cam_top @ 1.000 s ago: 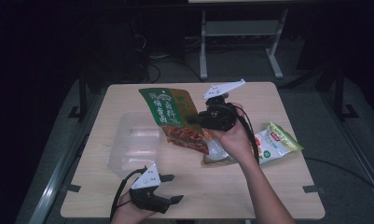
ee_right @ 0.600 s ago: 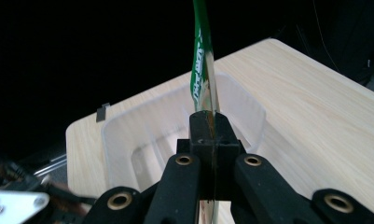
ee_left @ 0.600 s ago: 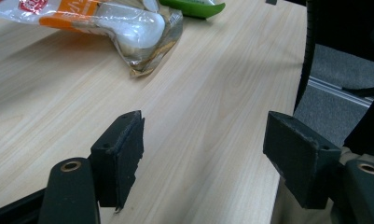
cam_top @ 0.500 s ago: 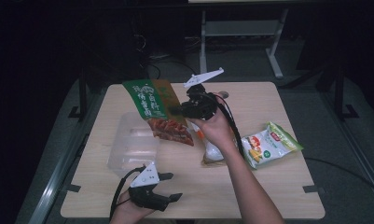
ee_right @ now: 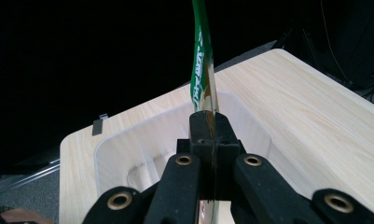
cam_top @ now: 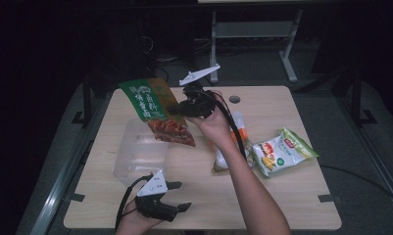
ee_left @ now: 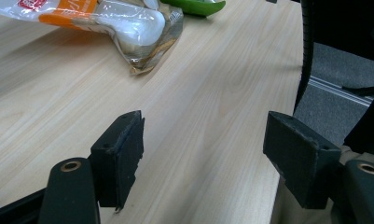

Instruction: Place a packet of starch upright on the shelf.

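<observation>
Green snack packet [cam_top: 157,111] is held aloft in the high view by the right gripper [cam_top: 177,108], above the clear plastic tray [cam_top: 135,156]. Bare wooden table [ee_left: 198,116] is seen between the left gripper's [ee_left: 203,154] wide-spread jaws — nothing is gripped. In the right gripper view the jaws are clamped on the packet's edge — it rises straight ahead of them, the tray beyond.

The clear bin [cam_top: 137,154] is lying open beneath the lifted green snack bag [cam_top: 152,105], nothing blocking it. At three o'clock, two packets [cam_top: 282,152] are crowding the table [cam_top: 262,205]; six o'clock is staying bare.

light: dim, dark surroundings | table [cam_top: 282,112] lit from above | focus: slightly soft
</observation>
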The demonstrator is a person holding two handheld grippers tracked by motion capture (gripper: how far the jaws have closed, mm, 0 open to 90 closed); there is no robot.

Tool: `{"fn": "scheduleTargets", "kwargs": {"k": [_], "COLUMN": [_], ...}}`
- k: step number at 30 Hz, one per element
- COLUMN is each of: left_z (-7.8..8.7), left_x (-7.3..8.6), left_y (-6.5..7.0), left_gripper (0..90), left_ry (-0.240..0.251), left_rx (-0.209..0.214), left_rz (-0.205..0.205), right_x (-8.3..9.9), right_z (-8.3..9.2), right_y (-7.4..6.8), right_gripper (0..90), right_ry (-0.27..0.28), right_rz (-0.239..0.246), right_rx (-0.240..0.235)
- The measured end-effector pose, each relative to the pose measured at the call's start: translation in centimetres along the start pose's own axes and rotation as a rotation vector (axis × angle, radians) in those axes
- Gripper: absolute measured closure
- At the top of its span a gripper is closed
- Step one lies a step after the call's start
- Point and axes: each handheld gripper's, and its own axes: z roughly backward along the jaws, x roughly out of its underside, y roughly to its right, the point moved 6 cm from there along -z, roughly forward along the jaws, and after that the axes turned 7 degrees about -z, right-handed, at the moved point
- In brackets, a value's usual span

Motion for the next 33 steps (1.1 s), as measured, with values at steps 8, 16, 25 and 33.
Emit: {"fn": "scheduleTargets", "kwargs": {"k": [8, 16, 25, 33], "left_z": [0.3, -0.1, -0.1, 0.3], "left_x": [-0.1, 0.0, -0.1, -0.2], "left_y": [-0.3, 0.1, 0.4, 0.1], "left_gripper": [28.5, 28.4, 28.4, 28.4], "left_ry": [0.019, -0.002, -0.005, 0.003], "left_rx": [-0.014, 0.008, 0.011, 0.005], "left_rz": [0.0, -0.006, -0.02, -0.016], "right_x": [-0.8, -1.6, -2.0, -1.8], "right_z": [-1.4, -2.8, -5.4, -7.5], "right_y": [-0.1, -0.2, 0.1, 1.2], "right_gripper": [90.0, 90.0, 90.0, 90.0], "right_ry": [-0.008, -0.011, -0.019, -0.01], "right_rz": [-0.007, 0.0, -0.015, -0.043], "right_rx": [-0.012, -0.015, -0.025, -0.02]}}
